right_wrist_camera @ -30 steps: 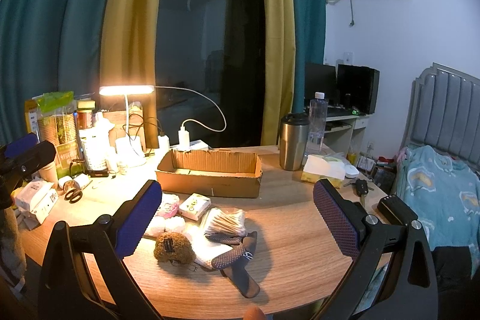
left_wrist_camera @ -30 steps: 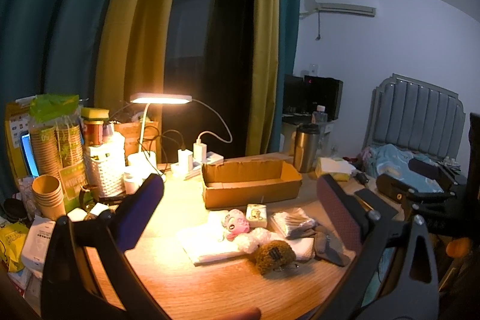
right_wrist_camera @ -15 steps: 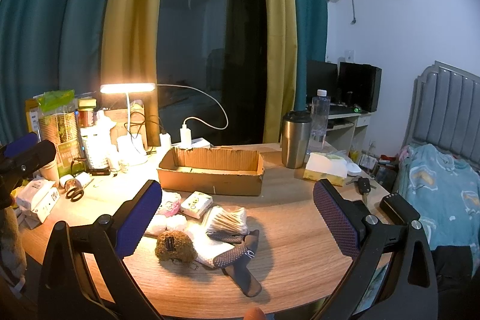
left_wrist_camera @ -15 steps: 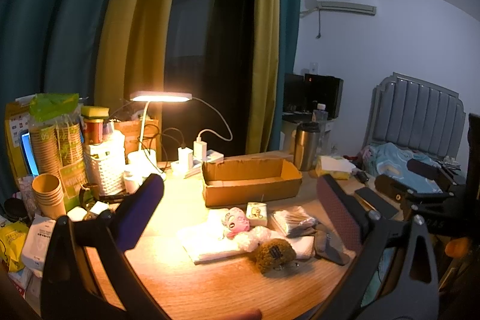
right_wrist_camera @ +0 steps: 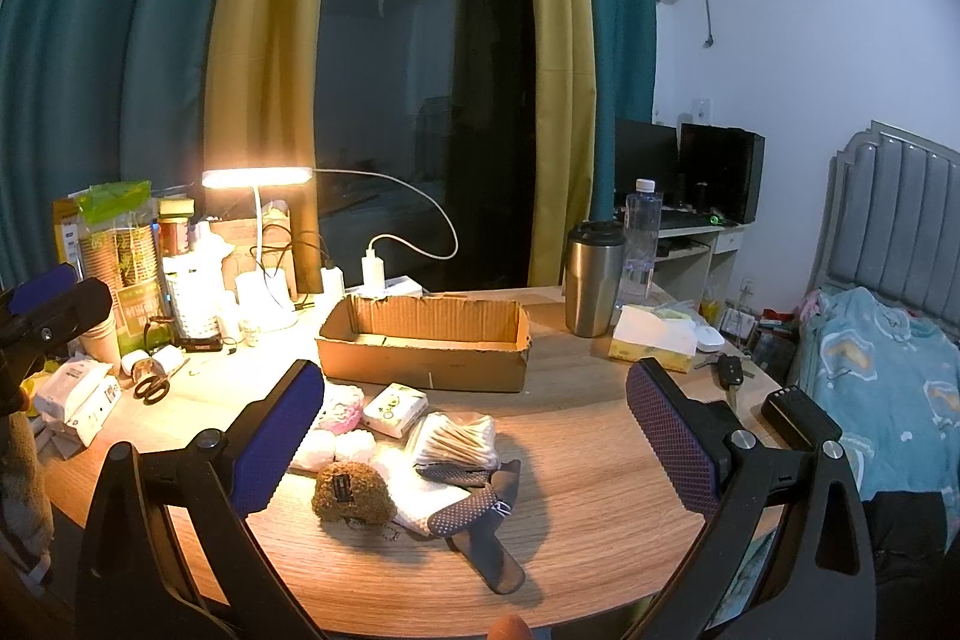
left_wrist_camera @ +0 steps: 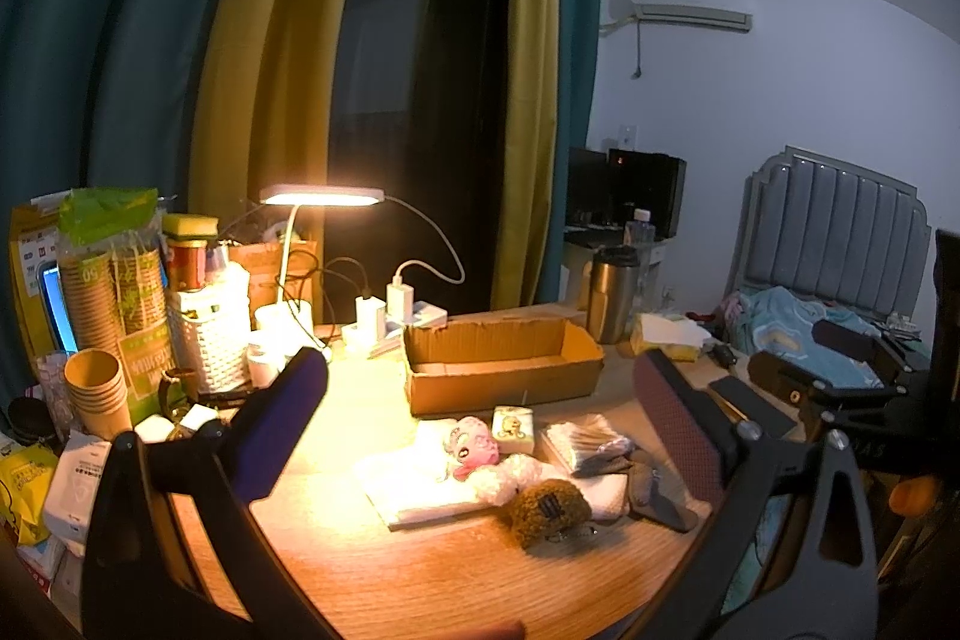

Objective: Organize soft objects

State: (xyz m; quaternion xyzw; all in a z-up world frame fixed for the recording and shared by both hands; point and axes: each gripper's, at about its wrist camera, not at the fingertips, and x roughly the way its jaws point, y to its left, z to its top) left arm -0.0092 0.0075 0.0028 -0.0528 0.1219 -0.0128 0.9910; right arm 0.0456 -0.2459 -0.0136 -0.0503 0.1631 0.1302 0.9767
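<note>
An open cardboard box (left_wrist_camera: 501,367) (right_wrist_camera: 423,340) stands mid-table. In front of it lies a pile of soft things: a brown plush (left_wrist_camera: 546,508) (right_wrist_camera: 354,493), a pink plush (left_wrist_camera: 471,445) (right_wrist_camera: 339,406), white fluffy balls (right_wrist_camera: 333,445), a white cloth (left_wrist_camera: 414,478), dotted grey socks (right_wrist_camera: 480,508), a bag of cotton swabs (right_wrist_camera: 456,439) and a small tissue pack (left_wrist_camera: 512,421) (right_wrist_camera: 395,407). My left gripper (left_wrist_camera: 480,400) and right gripper (right_wrist_camera: 474,418) are both open and empty, held above the table's near edge, short of the pile.
A lit desk lamp (left_wrist_camera: 321,196), paper cups (left_wrist_camera: 96,391), a white basket (left_wrist_camera: 210,340), chargers and scissors (right_wrist_camera: 153,388) crowd the left. A steel tumbler (right_wrist_camera: 591,277), water bottle (right_wrist_camera: 642,232), tissue box (right_wrist_camera: 651,337) and car key (right_wrist_camera: 729,370) sit right. A bed (right_wrist_camera: 888,370) lies beyond.
Both views have shifted only slightly; the right gripper has eased a little toward the pile. Both grippers stay open.
</note>
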